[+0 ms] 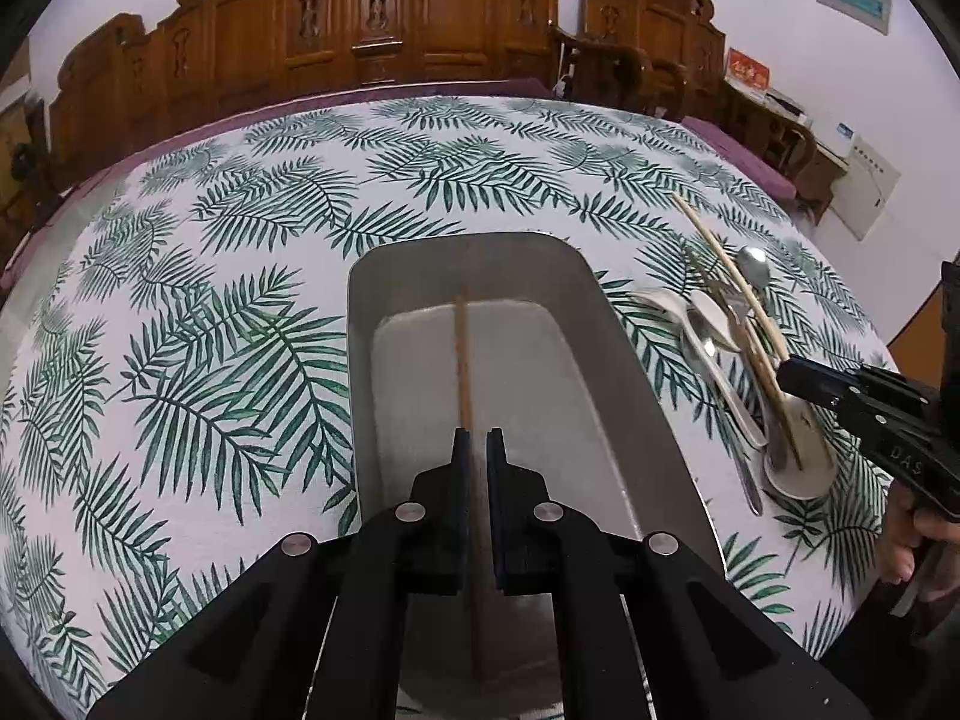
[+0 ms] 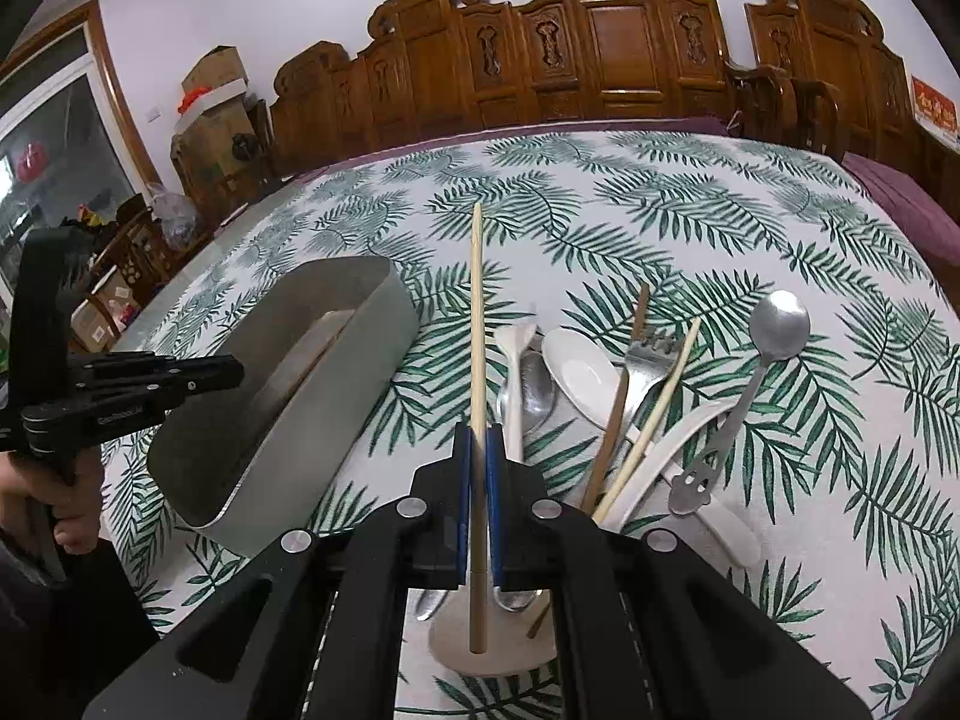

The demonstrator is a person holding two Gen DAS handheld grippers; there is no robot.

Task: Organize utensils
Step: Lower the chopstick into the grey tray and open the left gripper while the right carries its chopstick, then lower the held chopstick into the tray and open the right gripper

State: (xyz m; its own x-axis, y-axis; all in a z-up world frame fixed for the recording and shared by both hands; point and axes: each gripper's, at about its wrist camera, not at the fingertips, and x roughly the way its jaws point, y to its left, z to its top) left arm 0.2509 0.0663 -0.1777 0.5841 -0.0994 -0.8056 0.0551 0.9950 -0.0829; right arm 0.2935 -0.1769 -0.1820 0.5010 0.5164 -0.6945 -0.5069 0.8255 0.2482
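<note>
My left gripper (image 1: 478, 441) is shut on a dark brown chopstick (image 1: 462, 360), which points forward and down into the grey metal tray (image 1: 606, 372). To the right of the tray, my right gripper (image 2: 478, 438) is shut on a pale bamboo chopstick (image 2: 477, 300) and holds it above a utensil pile. That pile has white ceramic spoons (image 2: 579, 375), a fork (image 2: 648, 354), a metal spoon (image 2: 780, 324), a brown chopstick (image 2: 621, 408) and another pale chopstick (image 2: 666, 396). The right wrist view shows the left gripper (image 2: 237, 369) at the tray (image 2: 336, 408). In the left wrist view the right gripper (image 1: 786, 372) is over the pile (image 1: 714, 324).
A leaf-print cloth (image 1: 240, 300) covers the table. A small round white dish (image 2: 492, 648) lies under the pile's near end. Carved wooden chairs (image 2: 600, 60) line the far edge. A person's hands (image 2: 66, 516) hold both gripper handles.
</note>
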